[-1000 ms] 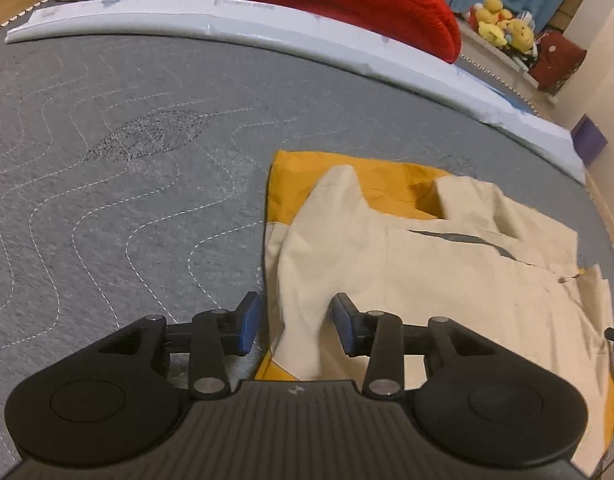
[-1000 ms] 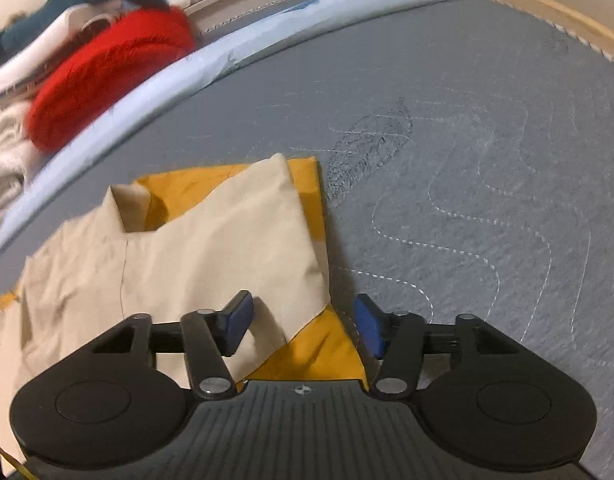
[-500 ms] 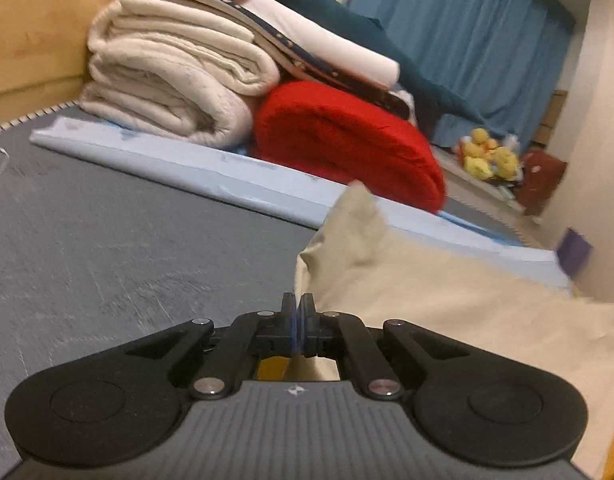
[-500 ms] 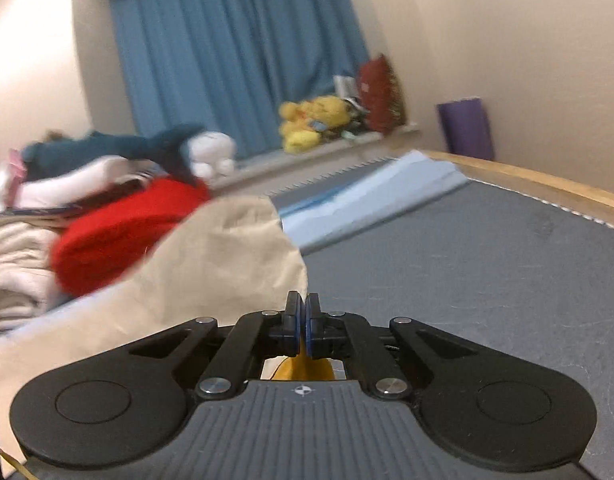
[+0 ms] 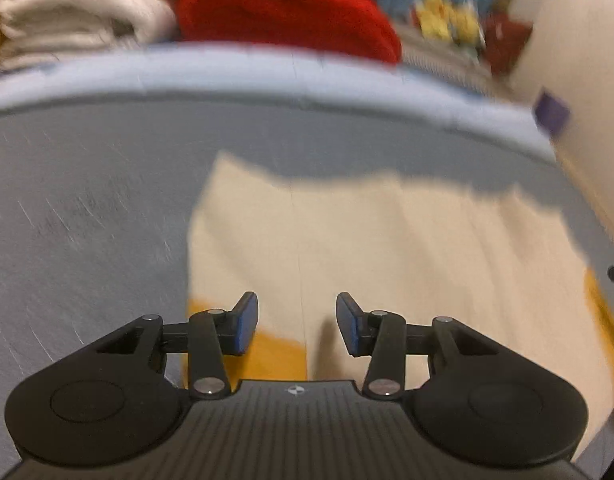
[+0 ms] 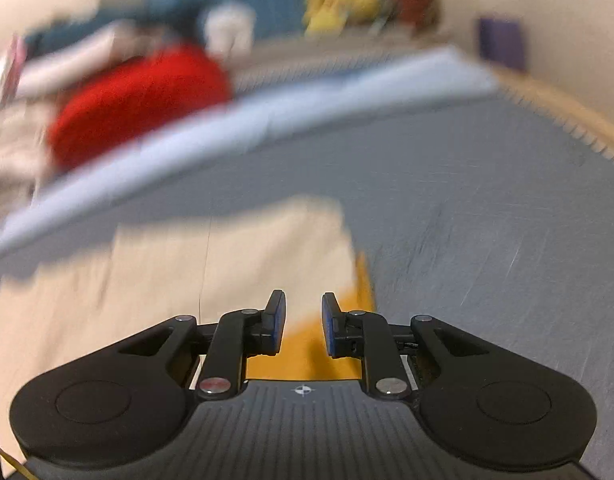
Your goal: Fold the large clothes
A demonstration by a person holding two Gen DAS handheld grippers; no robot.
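Observation:
A cream garment [image 5: 387, 248] with a mustard-yellow lining lies folded over on the grey quilted bed cover [image 5: 87, 208]. Both views are blurred by motion. My left gripper [image 5: 297, 320] hovers over the garment's near left corner, its jaws opening, with nothing between the blue pads [image 5: 247, 328]. In the right wrist view the same cream garment [image 6: 227, 252] shows a yellow strip along its right edge. My right gripper [image 6: 303, 322] hangs above that near right corner with its jaws opening and no cloth pinched between them.
A pale blue folded sheet [image 5: 267, 76] runs across the far side of the bed. Behind it lie a red blanket [image 5: 287, 8] and rolled cream bedding [image 5: 75, 4]. Yellow plush toys [image 6: 339, 0] and a blue curtain stand at the back. The bed's wooden edge [image 6: 567, 108] is at the right.
Both grippers shut on the garment's near corners, lifted them and carried them toward the far side, then opened. The cream cloth now lies folded over and released.

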